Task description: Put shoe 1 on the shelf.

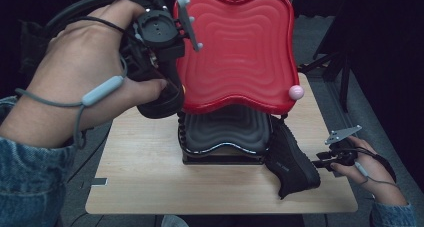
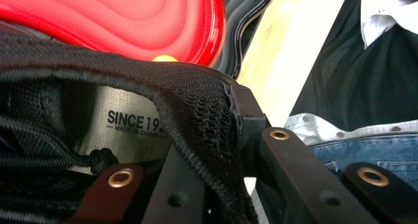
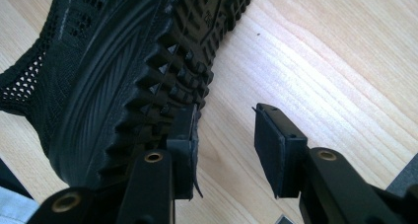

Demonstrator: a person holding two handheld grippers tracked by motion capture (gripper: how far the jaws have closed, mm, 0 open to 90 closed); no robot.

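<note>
One black shoe (image 2: 187,110) is pinched at its collar by the left gripper (image 2: 217,184), raised beside the red tray (image 1: 240,47); it should be lowered gently. The right gripper (image 3: 224,150), spread, rests against the second shoe (image 1: 292,159) on the table (image 1: 150,187)

Left gripper (image 2: 224,150): black body, round black cap on top with small screw holes, grey plate (image 1: 189,23) with ball-tipped corners beside cap. Jaws black, flat, brass-ringed rivets near base; one dark red link beside jaw. Grey cord with pale grey toggle (image 1: 102,90) across left hand (image 1: 85,72); black cables loop behind gripper. Denim sleeve (image 1: 27,182) at left wrist.

Right gripper (image 3: 224,150): black jaws, square pads, brass rivets; grey three-cornered plate (image 1: 343,134) on top. Grey cord over right hand (image 1: 367,169); denim cuff (image 1: 392,214) behind.
</note>
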